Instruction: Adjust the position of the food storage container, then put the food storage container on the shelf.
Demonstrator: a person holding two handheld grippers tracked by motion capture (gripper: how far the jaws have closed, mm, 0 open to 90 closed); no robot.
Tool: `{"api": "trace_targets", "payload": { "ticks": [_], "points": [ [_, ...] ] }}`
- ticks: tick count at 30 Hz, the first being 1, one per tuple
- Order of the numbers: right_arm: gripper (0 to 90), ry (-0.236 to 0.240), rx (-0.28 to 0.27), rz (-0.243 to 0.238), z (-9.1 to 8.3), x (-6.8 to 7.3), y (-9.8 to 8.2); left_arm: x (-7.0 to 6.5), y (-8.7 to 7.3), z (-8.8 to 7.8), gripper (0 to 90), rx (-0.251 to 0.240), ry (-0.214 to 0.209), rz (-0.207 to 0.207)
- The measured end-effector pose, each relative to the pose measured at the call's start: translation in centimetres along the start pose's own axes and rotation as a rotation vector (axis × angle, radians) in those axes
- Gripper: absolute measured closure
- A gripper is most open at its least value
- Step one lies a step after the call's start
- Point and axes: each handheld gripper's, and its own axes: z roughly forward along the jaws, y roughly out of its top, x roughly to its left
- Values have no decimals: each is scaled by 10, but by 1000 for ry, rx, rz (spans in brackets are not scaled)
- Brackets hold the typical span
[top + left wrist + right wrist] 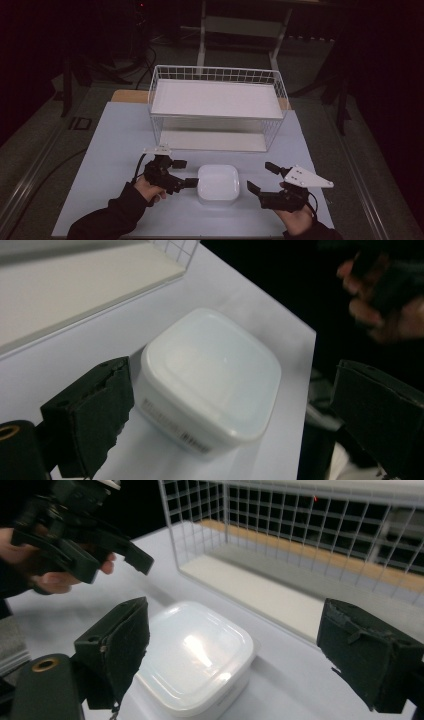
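Note:
A white square tub with a lid (218,184) sits on the white tabletop near the front edge. My left gripper (186,173) hovers just left of it, open, with its jaws pointing at the tub's left side. In the left gripper view the tub (212,377) lies between and below the spread jaws of the left gripper (234,375), untouched. My right gripper (259,176) stands open just right of the tub, apart from it. In the right gripper view the tub (195,655) lies low between the wide jaws of the right gripper (237,617), and the left gripper (112,566) shows beyond it.
A white wire rack (215,74) with an upper and a lower shelf stands behind the tub, its open front facing me. Its mesh wall (300,525) rises close behind the tub. The white mat (115,150) ends near both hands; dark floor and cables lie beyond.

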Motion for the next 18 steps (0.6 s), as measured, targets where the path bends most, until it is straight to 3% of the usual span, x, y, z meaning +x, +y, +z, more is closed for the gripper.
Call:
{"api": "trace_targets", "payload": {
  "ticks": [1,4,5,6,8,9,10,13,14,15,16,17,18],
  "points": [
    [137,-15,23,17,8,-2,0,2,0,6,40,5,-1,-43],
    [144,-45,41,13,14,-3,-1,2,0,11,44,20,20,-70],
    [221,-46,42,19,15,-4,-2,3,0,14,44,24,32,-85],
    [221,-46,42,19,15,-4,-2,3,0,14,48,24,32,-85],
    [280,36,104,96,29,-13,-5,4,-1,20,54,47,54,-134],
    [280,36,104,96,29,-13,-5,4,-1,20,54,47,54,-134],
    [283,55,148,139,37,-16,-7,5,-2,24,54,54,47,-166],
    [264,85,239,237,52,-22,-11,7,-3,28,54,55,47,-196],
    [278,101,253,264,55,-23,-13,8,-5,33,54,71,46,-224],
    [278,101,253,264,55,-23,-13,8,-5,33,54,71,46,-224],
    [287,103,300,329,64,-27,-18,9,-7,37,54,91,32,-250],
    [301,118,316,367,68,-30,-21,9,-7,37,54,91,32,-250],
    [310,123,328,405,70,-33,-24,10,-7,38,70,106,25,-285]
  ]
}}
